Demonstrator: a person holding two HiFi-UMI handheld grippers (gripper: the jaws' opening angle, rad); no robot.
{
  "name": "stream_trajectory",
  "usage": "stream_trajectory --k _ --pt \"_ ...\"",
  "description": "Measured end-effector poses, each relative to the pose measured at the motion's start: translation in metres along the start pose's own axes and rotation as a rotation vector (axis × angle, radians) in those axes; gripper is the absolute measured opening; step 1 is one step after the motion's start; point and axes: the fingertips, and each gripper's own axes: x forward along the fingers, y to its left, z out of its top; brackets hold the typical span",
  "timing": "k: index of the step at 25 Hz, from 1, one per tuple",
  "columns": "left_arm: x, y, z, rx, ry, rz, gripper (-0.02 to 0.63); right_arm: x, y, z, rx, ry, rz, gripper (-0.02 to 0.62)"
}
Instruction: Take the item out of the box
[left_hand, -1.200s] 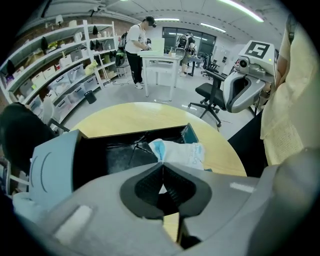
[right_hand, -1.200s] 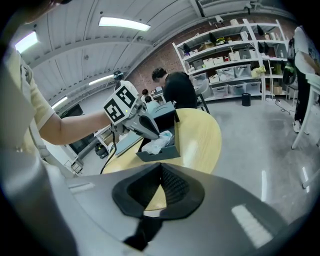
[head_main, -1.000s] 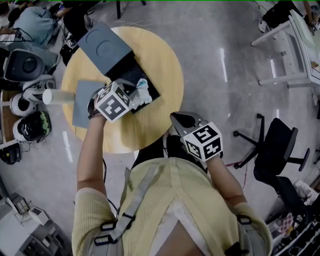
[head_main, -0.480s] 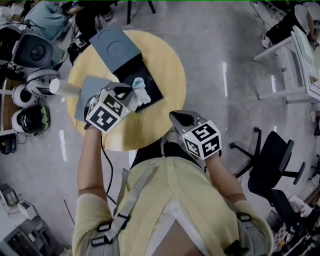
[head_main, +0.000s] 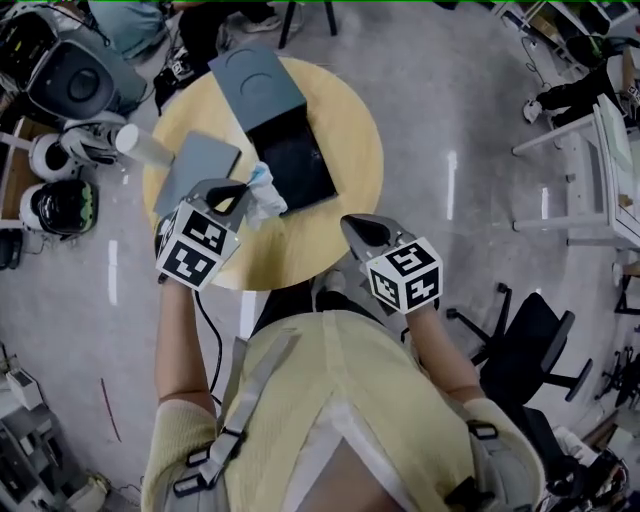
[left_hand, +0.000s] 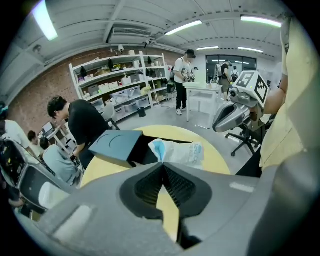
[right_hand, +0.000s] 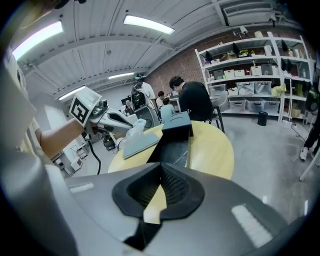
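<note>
An open black box (head_main: 295, 160) lies on the round wooden table (head_main: 340, 205), its grey lid (head_main: 255, 85) at the far end. My left gripper (head_main: 240, 193) is shut on a corner of a white and blue plastic packet (head_main: 264, 194), which hangs at the box's near left edge, over the table. In the left gripper view the packet (left_hand: 182, 152) sticks out past the closed jaw tips, in front of the box (left_hand: 142, 152). My right gripper (head_main: 358, 229) is shut and holds nothing, at the table's near right edge, apart from the box (right_hand: 175, 150).
A flat grey panel (head_main: 195, 170) lies left of the box, and a white cylinder (head_main: 140, 147) sticks out at the table's left rim. Round machines (head_main: 65, 200) crowd the floor at left. An office chair (head_main: 530, 345) stands at right. People sit beyond the table (left_hand: 82, 122).
My left gripper has pulled back toward me and leftward, drawing the packet out of the box's inside to its near left edge. The right gripper has stayed put.
</note>
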Motion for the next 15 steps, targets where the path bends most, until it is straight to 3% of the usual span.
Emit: stream_trajectory --k 15 --pt "-0.036 -0.017 -0.067 -0.233 0.001 0.087 0.008 0.017 0.028 0.005 -0.078 0.029 0.087 0.005"
